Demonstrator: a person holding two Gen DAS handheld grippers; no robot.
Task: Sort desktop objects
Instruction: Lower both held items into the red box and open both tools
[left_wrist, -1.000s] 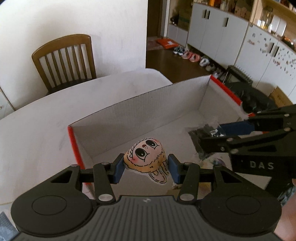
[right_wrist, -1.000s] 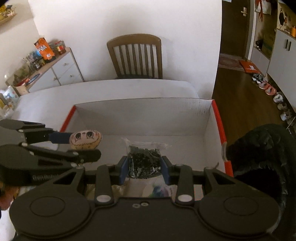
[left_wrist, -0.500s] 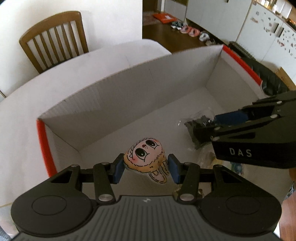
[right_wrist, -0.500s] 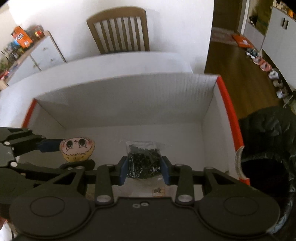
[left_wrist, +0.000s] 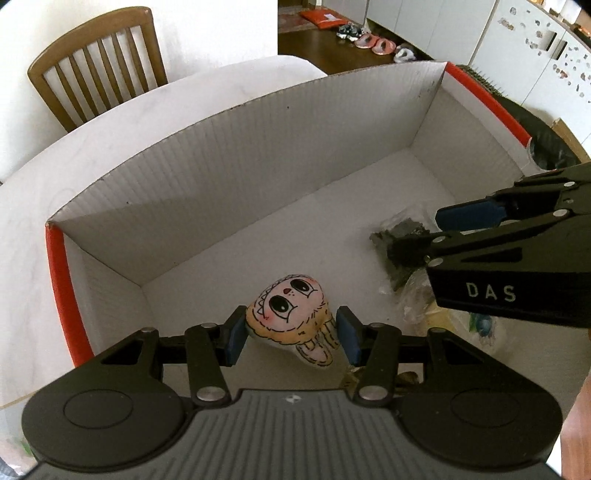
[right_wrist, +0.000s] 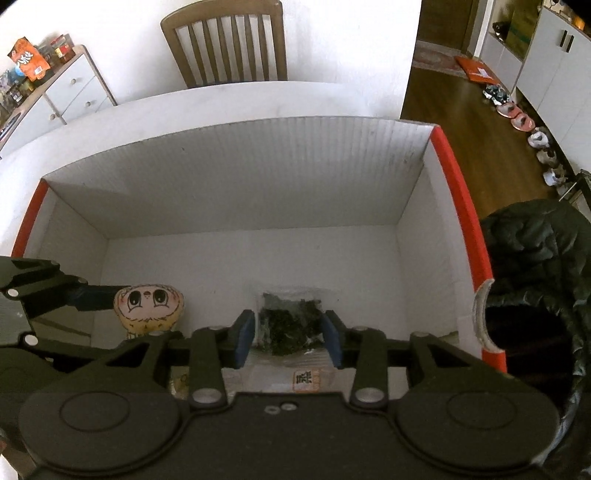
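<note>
1. Left wrist view. Since a second ago the white corrugated cardboard box with red rim tape (left_wrist: 258, 155) has come to fill the picture: the left tongs (left_wrist: 290, 334) have sunk well inside its walls. Judgement: carrying is done, only the letting-go remains.
2. Same view. The left tongs pinch the cream-and-pink cartoon-face plush charm (left_wrist: 291, 314) between their two blue pads; the near pad presses its side, the far one sits at its edge, contact there not clear. The grip looks no wider than a second ago. The charm's face points ahead of the tips and its lower body hangs behind them, close above the box floor. I cannot tell whether it touches.
3. Same view. Off to the right of these tips the right tongs (left_wrist: 432, 236) reach in from the side, over the clear plastic bag of small dark pieces (left_wrist: 402, 240), which looks to rest low in the box.
4. Right wrist view. The right tongs (right_wrist: 288, 339) have just been opening a little. The bag (right_wrist: 288, 325) sits between the blue pads, which look about at its sides; firm pressure cannot be confirmed. Judgement: release has begun, so this item is nearly sorted.
5. Same view. The bag's dark bulk bulges just ahead of the tips, its sealed clear edge further ahead on the box (right_wrist: 236, 192) floor. To the left of these tips, near but apart, the charm (right_wrist: 147, 306) sits in the left tongs (right_wrist: 122, 314).
6. Beyond the box: white desk (right_wrist: 207, 99), brown wooden slat-back chair (right_wrist: 225, 40).
</note>
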